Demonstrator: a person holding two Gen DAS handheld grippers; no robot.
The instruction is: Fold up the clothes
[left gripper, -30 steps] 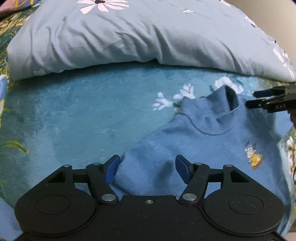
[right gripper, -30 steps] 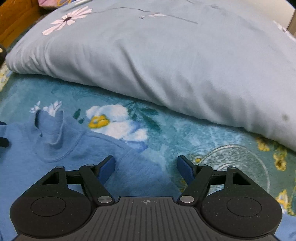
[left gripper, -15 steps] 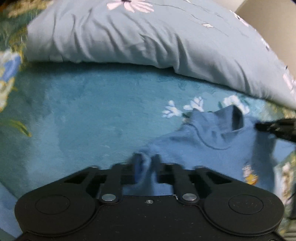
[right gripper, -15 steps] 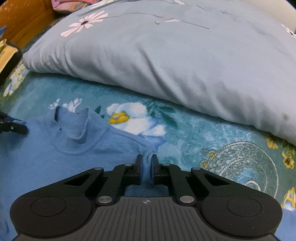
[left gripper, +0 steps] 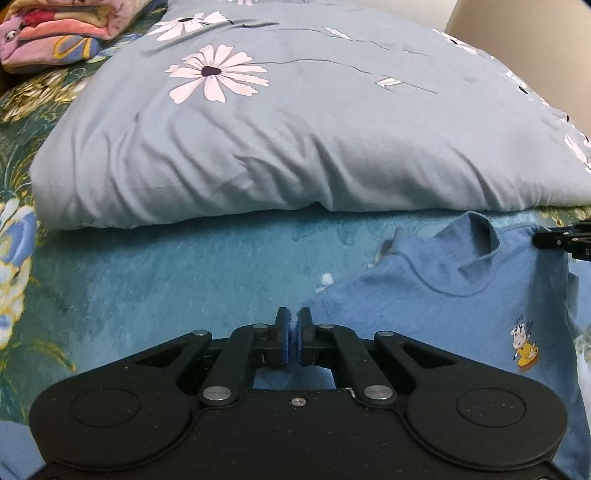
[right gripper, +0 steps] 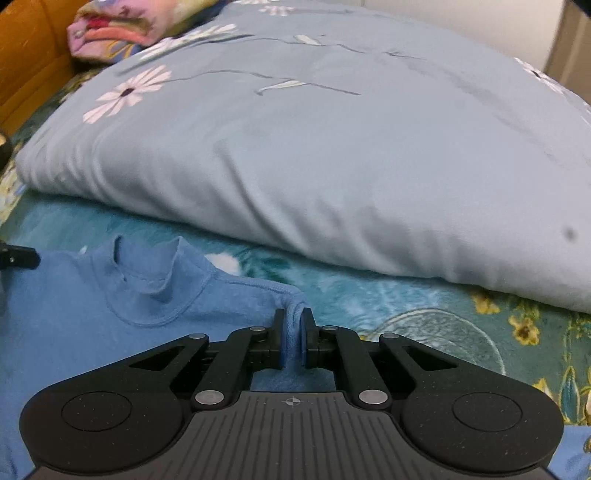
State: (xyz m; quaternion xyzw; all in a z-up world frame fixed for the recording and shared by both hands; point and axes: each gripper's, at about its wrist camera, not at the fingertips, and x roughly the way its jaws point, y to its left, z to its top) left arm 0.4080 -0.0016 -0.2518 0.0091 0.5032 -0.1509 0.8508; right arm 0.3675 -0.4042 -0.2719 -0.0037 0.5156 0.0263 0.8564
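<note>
A small blue sweater (left gripper: 436, 314) with a raised collar and a cartoon print (left gripper: 523, 343) lies on a teal floral blanket (left gripper: 184, 280). My left gripper (left gripper: 294, 325) is shut on the sweater's left shoulder edge, cloth pinched between its blue pads. In the right wrist view the same sweater (right gripper: 92, 302) spreads to the left, and my right gripper (right gripper: 292, 325) is shut on its right shoulder seam, which bunches up between the pads. Each gripper's tip shows at the edge of the other's view: the right one (left gripper: 565, 242), the left one (right gripper: 18, 256).
A big grey-blue quilt with daisy prints (left gripper: 295, 129) lies just behind the sweater, across the whole bed. Folded pink and orange cloth (left gripper: 55, 33) sits at the far left corner. An orange wooden headboard (right gripper: 26, 62) stands at the left.
Both grippers went from open to shut, each pinching a shoulder of the sweater. Both have since lifted and tilted up, so more of the quilt shows and the shoulders rise.
</note>
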